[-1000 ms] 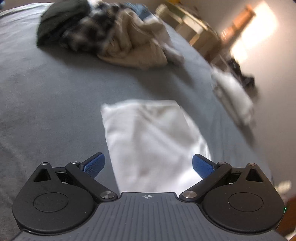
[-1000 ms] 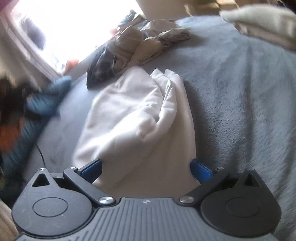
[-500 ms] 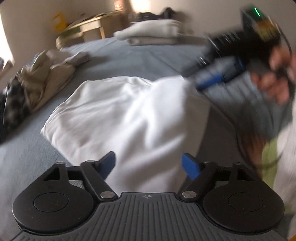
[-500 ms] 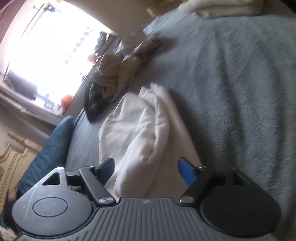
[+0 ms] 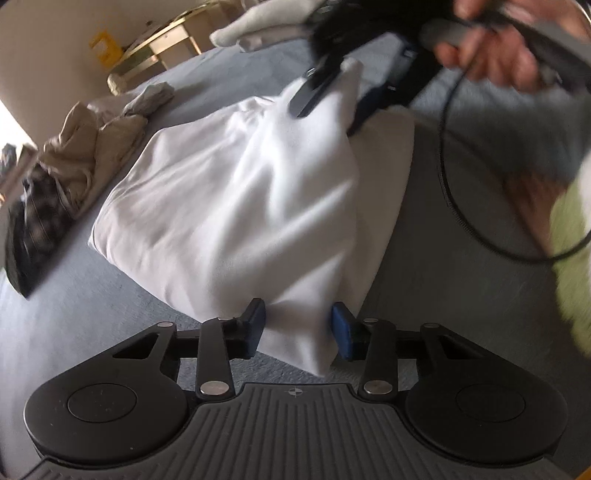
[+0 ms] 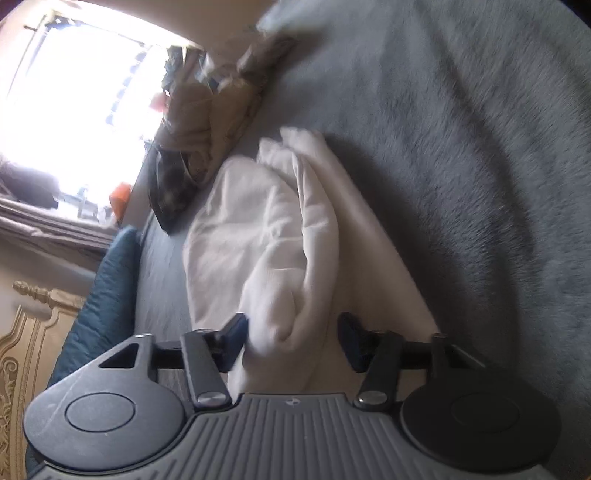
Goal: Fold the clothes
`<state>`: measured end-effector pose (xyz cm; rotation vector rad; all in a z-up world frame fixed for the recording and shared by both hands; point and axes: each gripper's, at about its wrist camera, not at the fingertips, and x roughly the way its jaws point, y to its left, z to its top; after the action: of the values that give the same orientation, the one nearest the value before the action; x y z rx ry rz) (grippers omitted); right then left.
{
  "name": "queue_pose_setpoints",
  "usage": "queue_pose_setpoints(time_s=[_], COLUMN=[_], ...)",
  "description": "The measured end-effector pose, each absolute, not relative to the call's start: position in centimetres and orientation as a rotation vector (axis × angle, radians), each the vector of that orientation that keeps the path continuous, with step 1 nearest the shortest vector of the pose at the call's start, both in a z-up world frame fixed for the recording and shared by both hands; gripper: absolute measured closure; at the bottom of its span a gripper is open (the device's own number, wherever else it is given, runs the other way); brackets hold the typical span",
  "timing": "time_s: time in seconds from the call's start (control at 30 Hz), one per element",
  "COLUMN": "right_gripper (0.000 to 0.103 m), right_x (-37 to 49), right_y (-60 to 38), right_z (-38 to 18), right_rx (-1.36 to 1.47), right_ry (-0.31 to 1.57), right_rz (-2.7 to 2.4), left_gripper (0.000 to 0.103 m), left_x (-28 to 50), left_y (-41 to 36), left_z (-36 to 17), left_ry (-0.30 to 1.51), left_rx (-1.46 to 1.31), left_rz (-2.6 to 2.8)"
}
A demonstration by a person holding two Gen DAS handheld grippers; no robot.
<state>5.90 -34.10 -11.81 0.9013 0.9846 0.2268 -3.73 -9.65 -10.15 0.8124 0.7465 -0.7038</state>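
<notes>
The bed point(image 5: 92, 332) fills both views under its grey blanket, and your white garment point(image 5: 236, 206) lies across the middle of it, partly folded, with a thick rolled layer sitting on a flatter one. Your left gripper point(image 5: 297, 329) has a corner of it between its blue pads, jaws closing, cloth already bunching against them. Your right gripper point(image 6: 292, 339) is at the opposite end, jaws also closing around the rolled edge; the left pad touches the fabric, but the right pad stands just clear of it, so that grip isn't made. The risk, as I judge it, is uneven layers: if either jaw catches only the top roll, the bottom sheet will stay on the bed and the fold will skew or fall open when you lift. Pulling the ends apart too hard could also drag the bundle loose. Nothing sits between the grippers and the cloth. The unfolded heap point(image 5: 74, 155) of beige and checked clothes lies near the garment's far side, close enough to snag on a wide swing. A folded pile point(image 5: 266, 22) rests well apart, and the cable point(image 5: 454, 206) loops beside your right hand point(image 5: 491, 55).
</notes>
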Motion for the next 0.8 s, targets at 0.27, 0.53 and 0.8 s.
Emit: queue_pose_setpoints(time_s=[0.27, 0.53, 0.8], right_gripper=[0.091, 0.091, 0.071], right_x=[4.5, 2.5, 2.2], right_y=[-33.6, -34.3, -35.9], right_z=[-9.7, -10.0, -12.3], right_rx=[0.795, 0.750, 0.817], right_ry=[0.903, 0.911, 0.965], right_rz=[0.280, 0.321, 0.307], left_gripper=[0.096, 0.097, 0.090], left_x=[-3.8, -5.4, -5.7], left_y=[-8.9, -8.1, -8.3], left_z=[-10.0, -9.8, -10.6], left_ry=[0.713, 0.670, 0.654], left_rx=[0.856, 0.939, 0.956], left_rz=[-0.697, -0.773, -0.740])
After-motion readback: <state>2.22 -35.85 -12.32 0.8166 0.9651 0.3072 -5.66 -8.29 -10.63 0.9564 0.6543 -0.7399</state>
